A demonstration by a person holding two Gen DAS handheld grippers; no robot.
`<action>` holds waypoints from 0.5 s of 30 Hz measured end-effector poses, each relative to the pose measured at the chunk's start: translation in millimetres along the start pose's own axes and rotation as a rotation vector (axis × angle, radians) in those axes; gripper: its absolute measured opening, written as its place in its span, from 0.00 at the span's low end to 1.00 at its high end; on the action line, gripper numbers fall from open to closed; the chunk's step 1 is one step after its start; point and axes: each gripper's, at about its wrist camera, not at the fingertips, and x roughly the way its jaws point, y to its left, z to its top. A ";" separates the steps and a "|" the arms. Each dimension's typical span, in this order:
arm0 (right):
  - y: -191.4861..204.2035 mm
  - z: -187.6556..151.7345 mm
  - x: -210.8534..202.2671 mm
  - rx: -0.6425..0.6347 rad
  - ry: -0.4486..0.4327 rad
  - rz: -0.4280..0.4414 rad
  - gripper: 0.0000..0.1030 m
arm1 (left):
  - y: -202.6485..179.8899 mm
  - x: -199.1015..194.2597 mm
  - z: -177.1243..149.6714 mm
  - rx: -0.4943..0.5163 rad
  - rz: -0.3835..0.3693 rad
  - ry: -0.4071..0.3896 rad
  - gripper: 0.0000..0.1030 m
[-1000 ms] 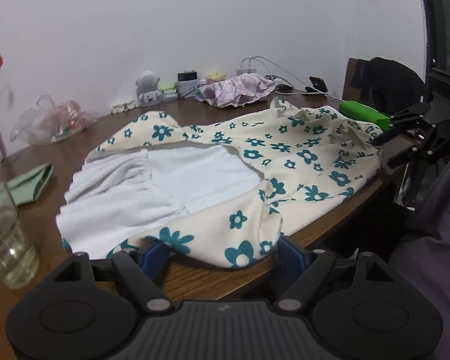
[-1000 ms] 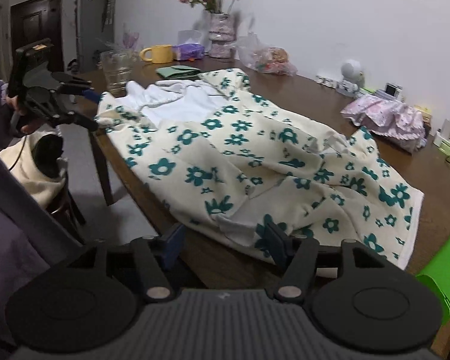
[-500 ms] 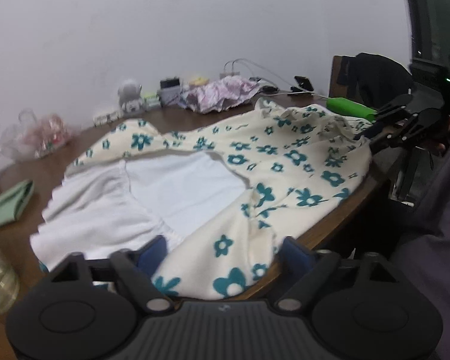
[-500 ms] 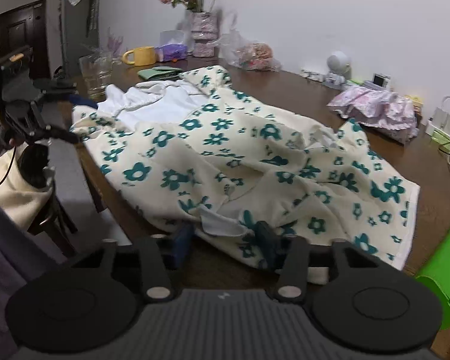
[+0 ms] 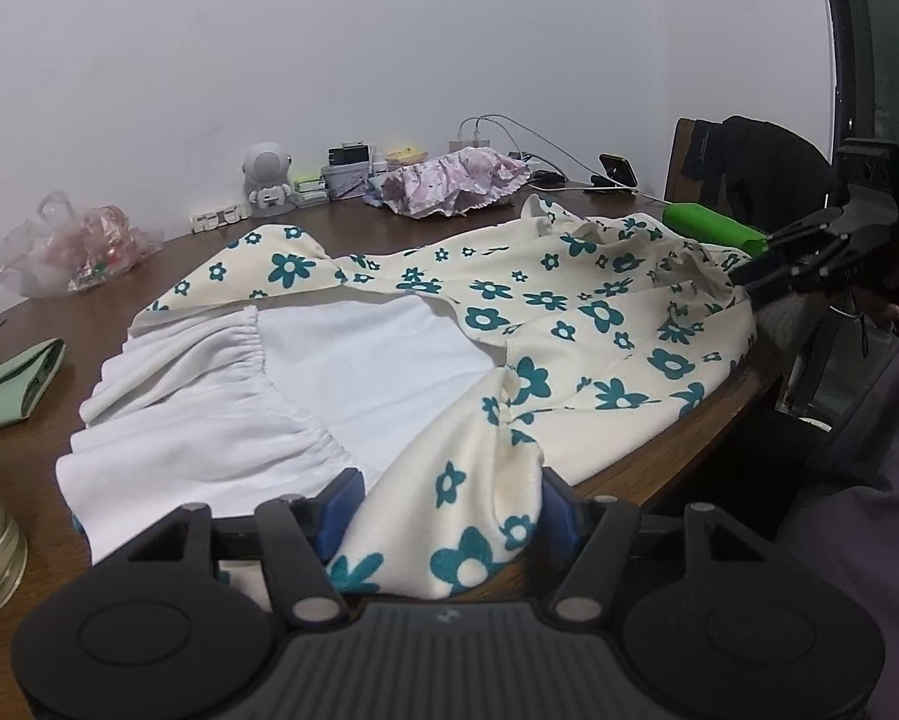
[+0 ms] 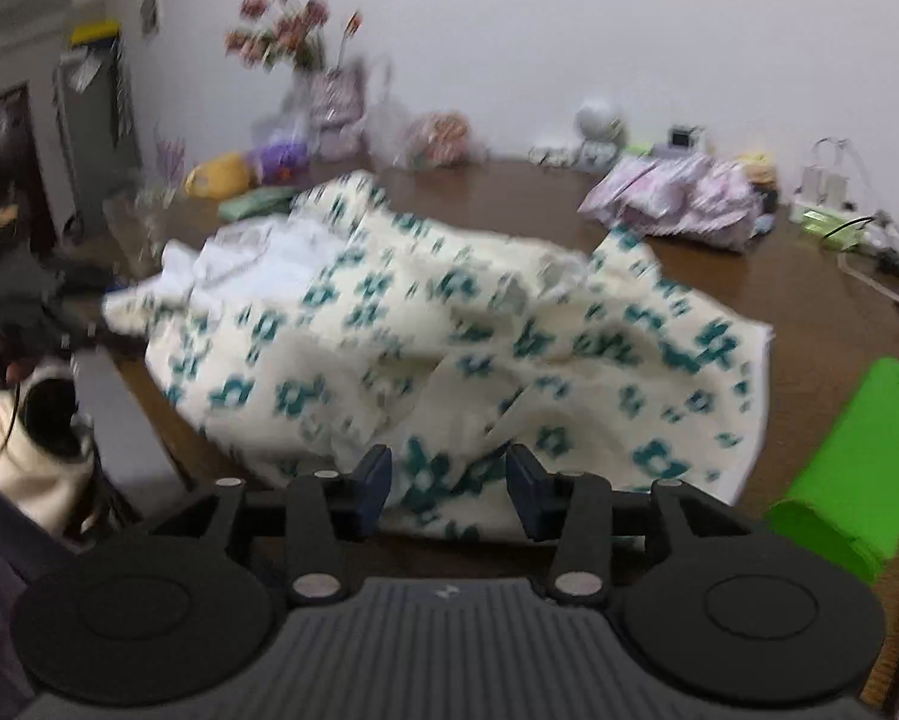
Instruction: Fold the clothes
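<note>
- Nearest, in the left wrist view: left gripper (image 5: 443, 510) sits at the near table edge with the hem of the floral dress (image 5: 569, 324) between its blue pads; jaws are closing, pads not yet clearly pressing the cloth.
- Right wrist view, blurred: right gripper (image 6: 447, 480) is at the other near edge of the dress (image 6: 449, 330), cloth between the fingers, jaws opening; no firm pinch visible.
- Dress lies spread across the wooden table (image 5: 359, 234), near edge hanging slightly over. White lining (image 5: 305, 384) is exposed on the left, where the printed layer is turned back.
- Progress, as a judgement: early. Garment is laid out but rumpled; no clean fold made. Left to do: secure both near corners, carry them to the far side, smooth, fold again.
- Versus a second ago: left jaws are narrower and more hem now lies between them; the right jaws had nipped in half a second ago and are now wider. Dress position on the table is roughly unchanged.
- Farther: green roll (image 6: 851, 474) right of the dress, pink garment (image 5: 455, 180) by the far wall.
</note>
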 end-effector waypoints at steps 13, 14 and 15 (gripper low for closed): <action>-27.1 29.9 11.0 0.162 -0.110 -0.153 0.24 | -0.1 3.9 3.4 0.008 0.008 0.015 0.65; -28.3 30.2 13.6 0.161 -0.103 -0.170 0.35 | -0.1 3.8 3.3 0.006 0.008 0.015 0.65; -29.3 29.4 11.7 0.159 -0.111 -0.178 0.45 | 0.2 3.6 2.9 0.004 0.009 0.015 0.66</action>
